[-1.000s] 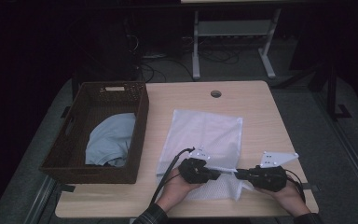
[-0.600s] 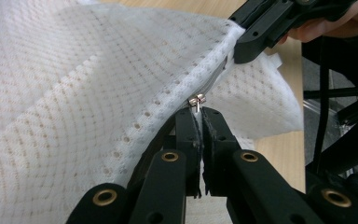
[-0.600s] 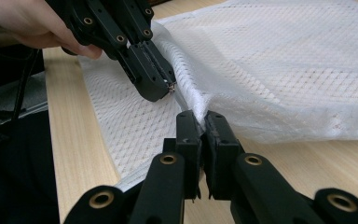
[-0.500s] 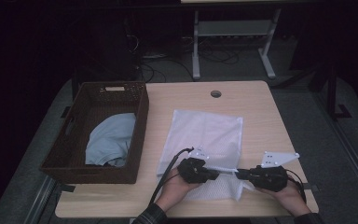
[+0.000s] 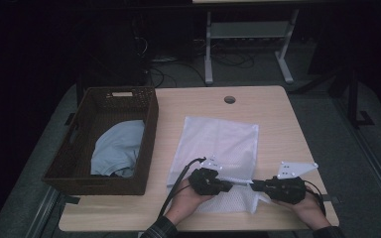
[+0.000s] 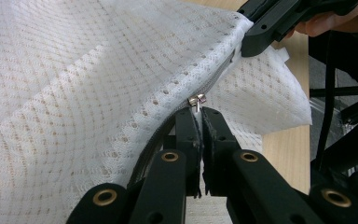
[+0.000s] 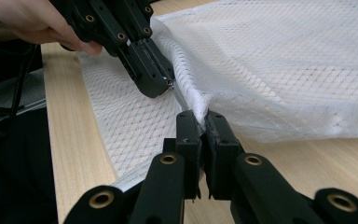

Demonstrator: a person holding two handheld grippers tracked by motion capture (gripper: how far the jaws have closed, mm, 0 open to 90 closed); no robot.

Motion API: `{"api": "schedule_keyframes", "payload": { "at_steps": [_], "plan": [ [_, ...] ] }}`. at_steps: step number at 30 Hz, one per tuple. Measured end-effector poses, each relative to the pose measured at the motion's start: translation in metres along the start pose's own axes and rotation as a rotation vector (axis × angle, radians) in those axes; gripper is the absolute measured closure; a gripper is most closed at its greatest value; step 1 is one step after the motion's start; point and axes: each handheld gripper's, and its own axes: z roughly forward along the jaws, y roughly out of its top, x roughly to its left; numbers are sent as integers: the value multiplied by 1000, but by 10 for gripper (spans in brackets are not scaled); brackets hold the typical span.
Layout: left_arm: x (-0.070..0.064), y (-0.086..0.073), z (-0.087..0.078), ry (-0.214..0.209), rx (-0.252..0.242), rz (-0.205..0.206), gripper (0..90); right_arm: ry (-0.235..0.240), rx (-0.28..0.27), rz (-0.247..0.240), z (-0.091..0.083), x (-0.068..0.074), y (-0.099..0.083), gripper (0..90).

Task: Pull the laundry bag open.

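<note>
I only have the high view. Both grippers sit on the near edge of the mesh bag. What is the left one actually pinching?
Observer: The left gripper is shut on the zipper pull of the mesh bag.
Operator: And the right one?
Observer: The right gripper is shut on the bag's edge beside the zipper, a short way from the left jaws.
Operator: Zipper open or closed?
Observer: It gapes open behind the pull, on the left gripper's side; between the pull and the right gripper it looks closed.
</note>
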Motion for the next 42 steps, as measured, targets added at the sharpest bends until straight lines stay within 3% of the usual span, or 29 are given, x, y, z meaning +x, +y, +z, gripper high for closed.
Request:
{"api": "schedule_keyframes", "payload": {
  "at_steps": [2, 5, 16, 18, 20, 42],
  "plan": [
    [2, -1, -1, 20, 10, -5, 872, -5, -1, 2, -1, -1, 0, 851],
    [3, -2, -2, 15, 2, -15, 872, -8, -5, 6, -2, -2, -1, 851],
    [3, -1, -3, 25, 22, 0, 872, -8, 4, 1, -2, -1, 0, 851],
    [4, -1, -3, 45, 34, 2, 873, -11, 4, 0, -2, -1, 0, 852],
    [7, -3, -5, 36, 22, -19, 872, -15, 2, 4, -3, -2, 0, 852],
    [15, -5, -14, 55, 26, -27, 872, -41, -10, 30, -11, -10, -4, 852]
  ]
}}
